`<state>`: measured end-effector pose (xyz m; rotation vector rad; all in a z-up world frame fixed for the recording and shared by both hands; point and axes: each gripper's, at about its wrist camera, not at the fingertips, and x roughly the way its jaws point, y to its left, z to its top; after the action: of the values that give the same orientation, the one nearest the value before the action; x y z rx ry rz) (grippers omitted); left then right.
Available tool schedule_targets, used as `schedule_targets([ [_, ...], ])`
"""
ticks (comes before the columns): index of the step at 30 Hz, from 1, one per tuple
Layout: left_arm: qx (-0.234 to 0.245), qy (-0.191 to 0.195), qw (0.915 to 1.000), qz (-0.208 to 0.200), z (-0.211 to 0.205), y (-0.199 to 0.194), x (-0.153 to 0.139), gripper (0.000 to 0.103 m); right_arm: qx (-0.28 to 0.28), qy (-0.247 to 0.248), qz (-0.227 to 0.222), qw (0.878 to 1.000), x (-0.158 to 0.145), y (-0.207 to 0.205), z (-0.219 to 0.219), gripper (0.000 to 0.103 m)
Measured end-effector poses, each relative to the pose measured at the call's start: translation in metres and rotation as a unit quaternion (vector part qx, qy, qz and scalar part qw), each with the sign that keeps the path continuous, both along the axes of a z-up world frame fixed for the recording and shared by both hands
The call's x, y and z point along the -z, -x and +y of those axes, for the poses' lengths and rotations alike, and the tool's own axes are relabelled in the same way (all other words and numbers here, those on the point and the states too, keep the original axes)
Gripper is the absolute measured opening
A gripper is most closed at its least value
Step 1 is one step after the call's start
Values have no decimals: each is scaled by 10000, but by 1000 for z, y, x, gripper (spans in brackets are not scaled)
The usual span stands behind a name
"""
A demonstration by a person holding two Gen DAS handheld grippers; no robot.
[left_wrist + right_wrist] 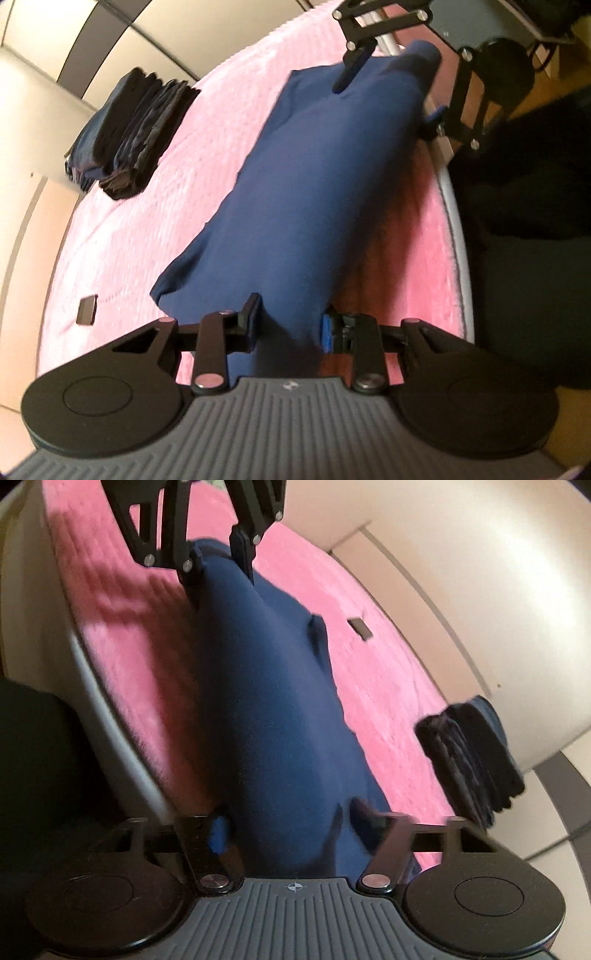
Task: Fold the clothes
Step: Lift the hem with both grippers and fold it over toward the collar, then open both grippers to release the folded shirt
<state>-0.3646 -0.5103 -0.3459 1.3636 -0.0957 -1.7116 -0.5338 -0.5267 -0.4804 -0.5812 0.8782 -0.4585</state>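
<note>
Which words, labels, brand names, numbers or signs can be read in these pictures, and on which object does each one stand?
No readable text in either view.
Left gripper: small pale emblem on its grey ribbed base, too blurred to read.
Right gripper: a crosshair mark on its base, no letters.
Blue garment, stack of folded clothes, pink blanket: no print visible.

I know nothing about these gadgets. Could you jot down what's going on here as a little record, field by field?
Surface: pink fuzzy blanket
Garment in hand: navy blue cloth, stretched between the two grippers, sagging along the middle
Left gripper: fingers closed on one end of the cloth
Right gripper: fingers closed on the opposite end
Finished pile: stack of dark folded clothes, lying apart from the cloth
Other item: small dark rectangular object on the blanket, too small to identify
Image quality: some motion blur
</note>
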Motion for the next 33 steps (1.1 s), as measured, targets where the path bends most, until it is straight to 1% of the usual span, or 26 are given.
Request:
schedule_targets([
  [1,18,0,10000,19,-2,-2,-5,27,-52,-51,-65,10000,-6,0,-5,31],
  [2,36,0,10000,39,-3,-5,-10,27,-122,-31,-151,9998,-16,-5,-11,25],
  [4,92,18,10000,19,-7,-8,-18,27,-262,10,-322,9991,-36,-14,-24,22],
  [6,216,103,9995,-216,-12,-10,-24,27,-402,52,-492,9980,-56,-24,-36,21],
  [8,255,247,9985,-424,-25,-16,-39,26,-541,93,-662,9963,-75,-33,-48,21],
  [11,89,455,9977,-492,-41,-37,-72,25,-750,154,-917,9928,-105,-48,-66,21],
  [13,-156,664,9960,-580,-47,-52,-96,24,-888,195,-1087,9899,-125,-57,-79,21],
  [14,-292,765,9945,-648,-45,-57,-107,24,-958,216,-1171,9883,-135,-62,-85,21],
  [16,-531,936,9910,-798,-25,-59,-120,23,-1104,263,-1333,9846,-153,-71,-94,21],
  [18,-732,1047,9874,-939,4,-55,-126,23,-1377,340,-1362,9805,-146,-67,-74,21],
  [19,-796,1022,9868,-969,22,-49,-121,23,-1523,340,-1343,9786,-139,-64,-63,22],
  [20,-867,978,9867,-971,40,-41,-112,24,-1646,213,-1271,9779,-126,-59,-52,22],
  [22,-1004,726,9883,-888,75,-21,-79,25,-1841,-115,-1041,9773,-95,-49,-32,22],
  [24,-1151,287,9905,-702,105,-1,-36,26,-1959,-475,-598,9777,-60,-39,-11,22],
  [25,-1225,44,9907,-594,118,9,-13,29,-2024,-600,-353,9768,-42,-33,0,22],
  [26,-1280,-18,9902,-567,130,18,4,30,-2075,-556,-162,9765,-27,-26,11,22],
  [27,-1314,99,9893,-619,141,26,15,31,-2059,-443,-77,9776,-17,-19,20,25],
  [28,-1349,216,9883,-671,152,34,26,36,-2005,-446,-47,9787,-14,-12,25,29],
  [29,-1450,285,9874,-568,160,38,28,42,-1941,-464,-32,9799,-12,-6,28,34],
  [31,-1781,331,9834,-55,171,37,15,42,-1697,-700,-221,9828,-23,6,27,36],
  [33,-2144,354,9745,553,179,25,-3,42,-1437,-963,-467,9838,-38,16,20,36],
])
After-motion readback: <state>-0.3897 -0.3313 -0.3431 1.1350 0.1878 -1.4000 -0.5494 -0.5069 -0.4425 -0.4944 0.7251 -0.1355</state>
